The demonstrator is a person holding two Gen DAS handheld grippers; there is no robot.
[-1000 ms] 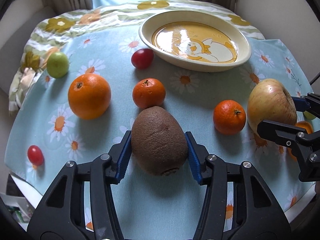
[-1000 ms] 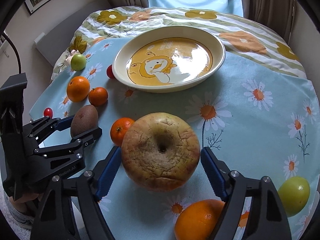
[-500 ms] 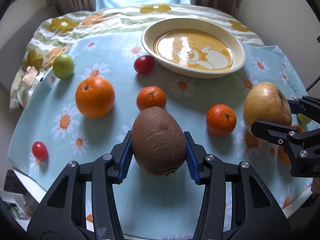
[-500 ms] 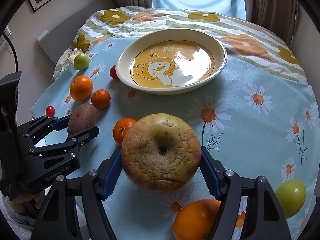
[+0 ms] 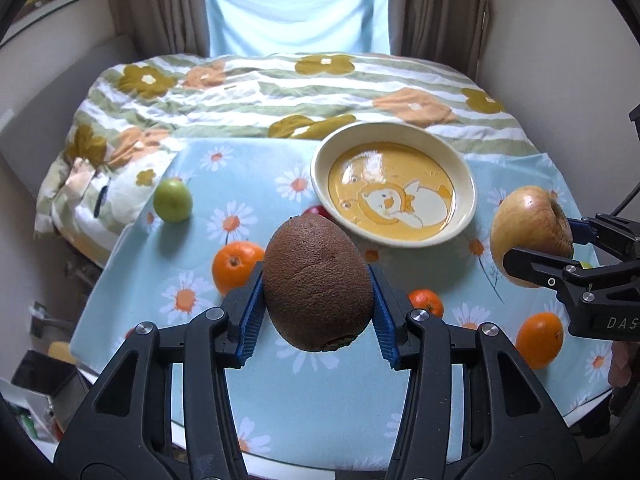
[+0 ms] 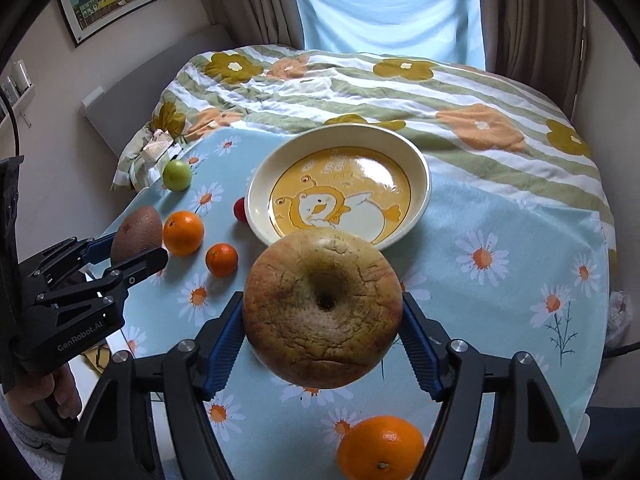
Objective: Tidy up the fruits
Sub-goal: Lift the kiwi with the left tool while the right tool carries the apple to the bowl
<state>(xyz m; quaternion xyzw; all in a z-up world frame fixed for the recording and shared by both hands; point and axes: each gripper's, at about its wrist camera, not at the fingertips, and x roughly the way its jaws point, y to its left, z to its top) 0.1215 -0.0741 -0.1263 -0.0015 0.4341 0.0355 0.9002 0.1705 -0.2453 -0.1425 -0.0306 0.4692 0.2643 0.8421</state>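
Your left gripper (image 5: 318, 292) holds the kiwi (image 5: 318, 280) tight between its fingers and your right gripper (image 6: 322, 328) grips the apple (image 6: 322, 312), both fruits lifted above the table (image 6: 500, 248), near the plate (image 6: 420, 168).

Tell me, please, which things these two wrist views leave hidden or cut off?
- Left wrist view: the red fruit is mostly hidden behind the kiwi.
- Left wrist view: the small orange is partly covered by the left tongs.
- Right wrist view: the table under the apple is hidden.
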